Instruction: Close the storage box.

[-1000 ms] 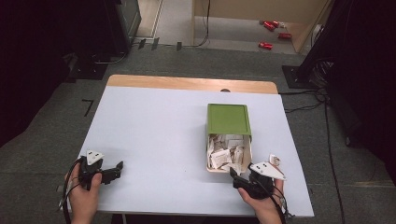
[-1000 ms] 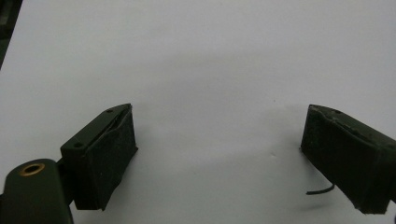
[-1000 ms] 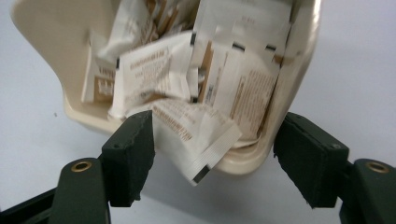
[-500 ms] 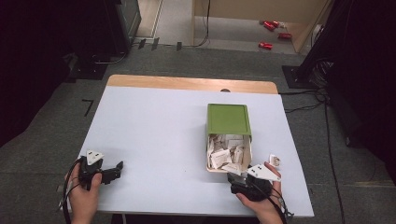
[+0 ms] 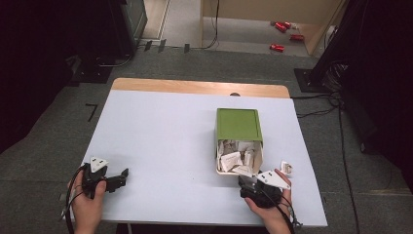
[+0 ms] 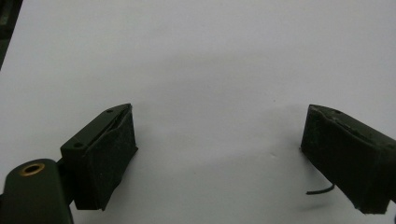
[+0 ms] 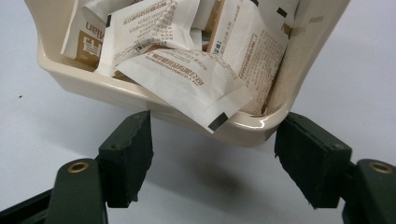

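A cream box (image 5: 217, 161) with a green sliding lid (image 5: 238, 126) pushed back stands right of the table's centre. Its open near end holds several white sachets (image 5: 233, 160). My right gripper (image 5: 245, 181) sits just in front of that end, low on the table. In the right gripper view its jaws (image 7: 215, 140) stand apart at the box rim (image 7: 140, 95), having just closed a little. One sachet corner (image 7: 205, 98) hangs over the rim ahead of them, and no pad touches it. My left gripper (image 5: 124, 175) rests open at the near left, over bare table (image 6: 219, 140).
A single small sachet (image 5: 287, 167) lies on the table right of the box, by my right hand. A wooden strip (image 5: 199, 87) runs along the table's far edge. Red objects (image 5: 277, 47) lie on the floor beyond it.
My right gripper has edged slightly left along the box's near end. The left gripper has stayed put.
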A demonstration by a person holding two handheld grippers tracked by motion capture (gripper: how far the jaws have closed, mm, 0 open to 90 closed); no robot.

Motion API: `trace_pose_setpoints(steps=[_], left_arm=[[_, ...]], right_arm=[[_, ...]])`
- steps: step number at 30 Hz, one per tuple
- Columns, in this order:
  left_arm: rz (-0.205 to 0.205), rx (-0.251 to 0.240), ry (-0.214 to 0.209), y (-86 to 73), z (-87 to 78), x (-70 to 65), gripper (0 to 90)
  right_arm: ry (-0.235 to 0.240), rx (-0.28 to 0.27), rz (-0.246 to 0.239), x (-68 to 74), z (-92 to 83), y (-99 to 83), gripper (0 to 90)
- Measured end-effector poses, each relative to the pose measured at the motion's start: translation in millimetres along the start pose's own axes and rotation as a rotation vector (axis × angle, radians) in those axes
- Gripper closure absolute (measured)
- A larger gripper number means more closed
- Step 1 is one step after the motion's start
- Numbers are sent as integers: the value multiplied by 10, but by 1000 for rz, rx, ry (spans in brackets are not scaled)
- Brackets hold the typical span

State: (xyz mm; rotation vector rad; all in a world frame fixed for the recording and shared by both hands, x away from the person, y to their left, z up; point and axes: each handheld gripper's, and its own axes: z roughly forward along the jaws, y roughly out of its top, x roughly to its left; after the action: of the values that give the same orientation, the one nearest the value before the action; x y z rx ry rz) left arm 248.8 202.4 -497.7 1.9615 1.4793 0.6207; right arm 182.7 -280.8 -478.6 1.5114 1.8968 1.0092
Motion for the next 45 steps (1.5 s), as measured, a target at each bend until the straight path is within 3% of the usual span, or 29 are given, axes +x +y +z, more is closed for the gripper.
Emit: trace_pose_setpoints(steps=[8, 11, 12, 15, 17, 25, 45], left_arm=[[0, 0, 0, 0, 0, 0, 107], [0, 0, 0, 0, 0, 0, 107], [0, 0, 0, 0, 0, -1, 107], [0, 0, 0, 0, 0, 0, 107], [0, 0, 0, 0, 0, -1, 107], [0, 0, 0, 0, 0, 0, 107], [0, 0, 0, 0, 1, 0, 107]], right_arm=[[-29, -1, 30, 32, 43, 34, 296], [-38, -13, 70, 17, 58, 59, 309], [-27, -31, 112, -18, 42, 99, 326], [-45, -64, 125, -35, 39, 126, 364], [-32, -78, 147, -54, 39, 154, 361], [-25, -81, 117, -61, 57, 146, 367], [-68, -99, 150, -48, 184, 206, 380]])
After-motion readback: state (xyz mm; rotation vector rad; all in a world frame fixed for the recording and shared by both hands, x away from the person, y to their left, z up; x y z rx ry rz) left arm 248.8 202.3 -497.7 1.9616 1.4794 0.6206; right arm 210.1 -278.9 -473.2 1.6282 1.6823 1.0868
